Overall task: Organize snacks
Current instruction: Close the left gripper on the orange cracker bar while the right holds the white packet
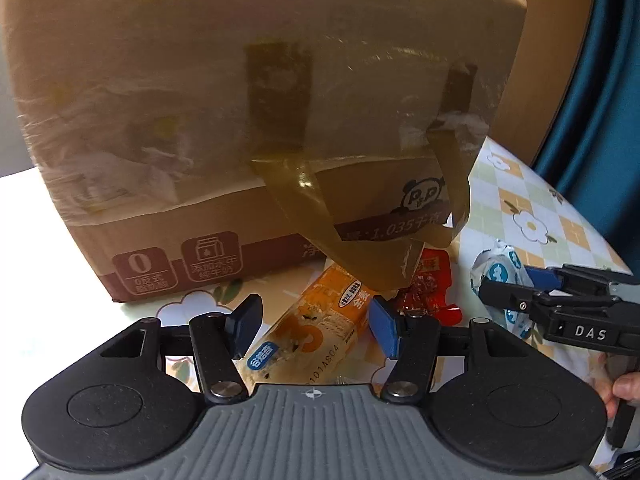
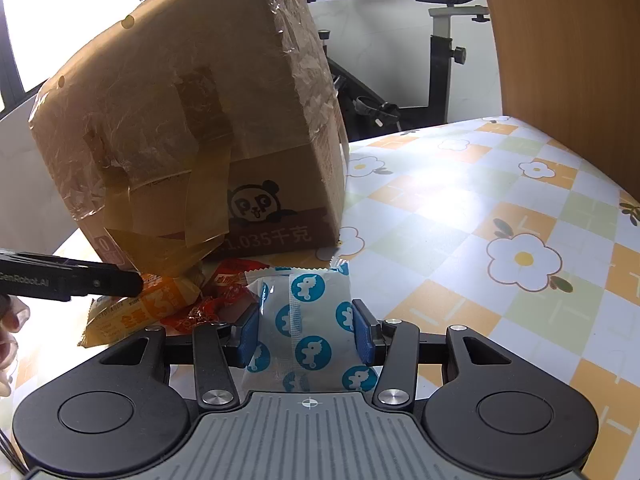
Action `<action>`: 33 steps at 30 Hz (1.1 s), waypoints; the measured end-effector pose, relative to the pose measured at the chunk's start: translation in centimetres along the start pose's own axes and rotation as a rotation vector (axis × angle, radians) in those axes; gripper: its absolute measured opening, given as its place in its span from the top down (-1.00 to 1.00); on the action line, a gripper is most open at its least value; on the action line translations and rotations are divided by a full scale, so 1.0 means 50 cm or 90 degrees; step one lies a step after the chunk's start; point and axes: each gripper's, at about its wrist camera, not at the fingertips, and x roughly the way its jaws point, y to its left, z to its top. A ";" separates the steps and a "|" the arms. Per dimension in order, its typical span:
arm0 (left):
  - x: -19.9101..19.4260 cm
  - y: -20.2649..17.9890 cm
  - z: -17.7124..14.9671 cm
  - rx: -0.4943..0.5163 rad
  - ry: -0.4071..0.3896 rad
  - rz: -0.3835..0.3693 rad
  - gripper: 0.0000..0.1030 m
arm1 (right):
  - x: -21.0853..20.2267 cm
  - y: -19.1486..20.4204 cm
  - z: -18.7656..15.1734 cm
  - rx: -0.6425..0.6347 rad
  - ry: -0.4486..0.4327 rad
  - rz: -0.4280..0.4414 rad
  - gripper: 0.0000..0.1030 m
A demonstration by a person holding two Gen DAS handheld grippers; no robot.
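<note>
An orange snack bar [image 1: 320, 320] lies lengthwise between the fingers of my left gripper [image 1: 314, 328], and both blue pads sit against its edges. Its far end reaches under loose tape hanging from a big cardboard box [image 1: 240, 120]. A red snack packet [image 1: 428, 292] lies just right of the bar. In the right wrist view, my right gripper [image 2: 306, 334] is shut on a white packet with blue prints [image 2: 308, 320]. The orange bar [image 2: 160, 300] and red packet [image 2: 224, 292] lie to its left before the box [image 2: 200, 120]. The left gripper's finger [image 2: 120, 282] reaches in from the left.
Brown tape strips [image 1: 360, 232] dangle off the box over the snacks. The flowered tablecloth [image 2: 480, 200] stretches out to the right. A wooden chair back [image 2: 560, 60] and an exercise bike [image 2: 440, 40] stand beyond the table. A hand [image 2: 12, 320] holds the left gripper.
</note>
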 end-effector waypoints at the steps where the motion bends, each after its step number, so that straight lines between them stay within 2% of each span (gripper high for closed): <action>1: 0.013 -0.005 -0.001 0.010 0.007 0.002 -0.20 | 0.001 0.000 0.000 0.000 0.000 0.000 0.15; 7: 0.035 -0.016 -0.005 0.017 0.012 0.008 -0.18 | 0.002 0.002 0.000 0.001 0.000 0.001 0.15; 11: 0.026 -0.012 -0.017 -0.001 0.005 0.020 -0.04 | 0.003 0.002 0.000 0.002 0.000 0.002 0.15; 14: 0.017 -0.002 -0.028 -0.021 0.001 0.037 -0.01 | 0.003 0.002 0.000 0.004 -0.001 0.003 0.14; 21: -0.027 0.037 -0.076 -0.126 -0.004 0.089 0.06 | 0.004 0.002 0.001 0.006 -0.001 0.003 0.14; 25: -0.054 0.056 -0.123 -0.224 -0.015 0.104 0.09 | 0.004 0.002 0.001 0.007 -0.001 0.004 0.14; 28: -0.081 0.056 -0.159 -0.273 -0.038 0.127 0.12 | 0.004 0.001 0.001 0.009 -0.001 0.006 0.14; 33: -0.117 0.065 -0.193 -0.304 -0.051 0.149 0.13 | 0.005 0.003 0.001 0.004 0.000 0.002 0.14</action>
